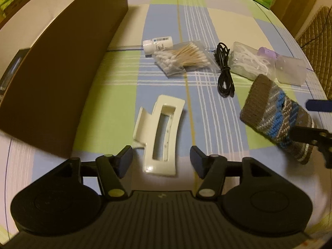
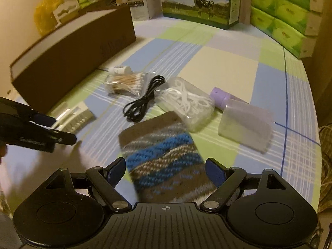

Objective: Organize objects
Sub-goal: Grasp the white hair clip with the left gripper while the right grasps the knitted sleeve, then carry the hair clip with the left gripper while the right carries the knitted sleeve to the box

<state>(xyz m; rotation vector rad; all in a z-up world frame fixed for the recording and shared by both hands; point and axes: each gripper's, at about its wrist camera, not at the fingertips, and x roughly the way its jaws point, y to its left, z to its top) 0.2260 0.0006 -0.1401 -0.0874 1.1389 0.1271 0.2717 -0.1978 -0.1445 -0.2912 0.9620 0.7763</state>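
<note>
Currently, the left gripper [image 1: 161, 159] is hovering with its jaws apart around the near end of the cream hair claw clip [image 1: 159, 133]; the pads [image 1: 124, 160] are standing clear on either side, so nothing is being clamped. The clip is lying flat on the checked tablecloth [image 1: 228, 16], just beside the long side of the brown cardboard box [image 1: 62, 78] at the table's left edge; that box is probably serving as the destination, which would explain the clip's nearness to it.

The right gripper [image 2: 166, 171] is likewise standing with jaws apart, straddling the near end of the striped knitted pouch [image 2: 164, 157]; the pads are not pressing the wool, and whether the pouch is resting on the table cannot be told because of blur.

The remaining items are lying in a loose row across the table's middle: a white bottle [image 1: 158, 44], a bag of cotton swabs [image 1: 182, 59], a coiled black cable [image 1: 224, 72], a clear case of white cord [image 1: 251, 61] and a purple-capped bottle [image 2: 219, 98]; all are awaiting sorting.
</note>
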